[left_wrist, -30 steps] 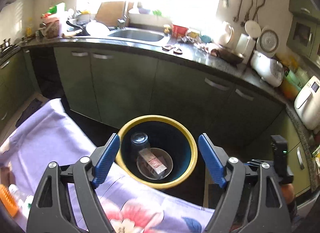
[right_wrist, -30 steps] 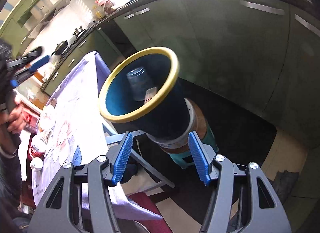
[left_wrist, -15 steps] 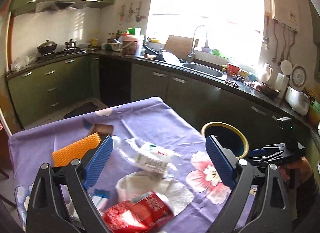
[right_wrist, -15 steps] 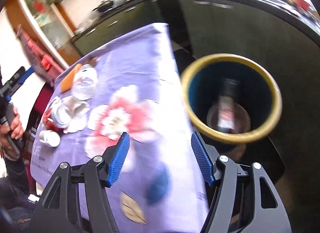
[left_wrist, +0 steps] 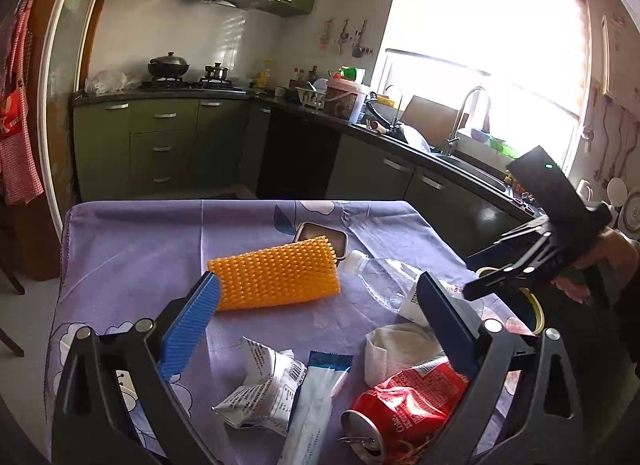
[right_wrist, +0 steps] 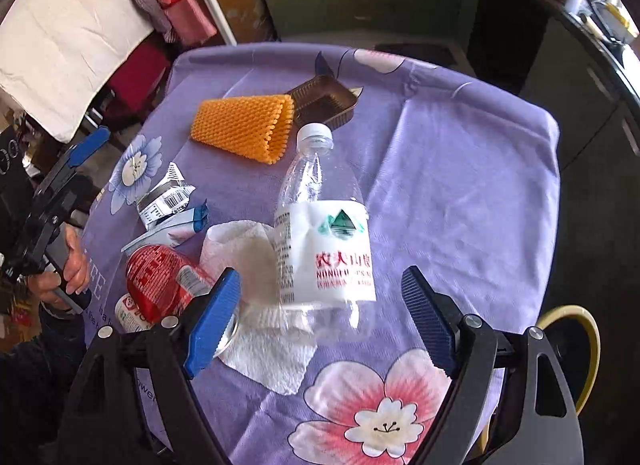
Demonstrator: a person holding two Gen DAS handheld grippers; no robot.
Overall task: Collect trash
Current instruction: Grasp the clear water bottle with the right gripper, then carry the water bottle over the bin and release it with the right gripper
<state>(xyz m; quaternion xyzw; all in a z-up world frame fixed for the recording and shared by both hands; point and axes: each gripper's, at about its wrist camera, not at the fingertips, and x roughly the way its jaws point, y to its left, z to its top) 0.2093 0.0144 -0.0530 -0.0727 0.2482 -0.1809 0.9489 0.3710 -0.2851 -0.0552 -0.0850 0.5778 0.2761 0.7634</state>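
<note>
Clear crushed plastic water bottle (right_wrist: pixel 320 233) — lying mid-table on the purple floral cloth (right_wrist: pixel 460 169), long axis along the right gripper (right_wrist: pixel 320 325)'s reach, cap away. Right jaws opening, empty, nearer; left gripper (left_wrist: pixel 316 325) likewise opening, empty.

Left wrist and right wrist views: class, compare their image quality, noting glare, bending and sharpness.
Left wrist view: the window is blown out to white, washing out the sink side; the door frame bows with fisheye bending. Right wrist view: even light, no glare; the bottle label reads sharply; the tablecloth edge curves, corners dark.
</note>
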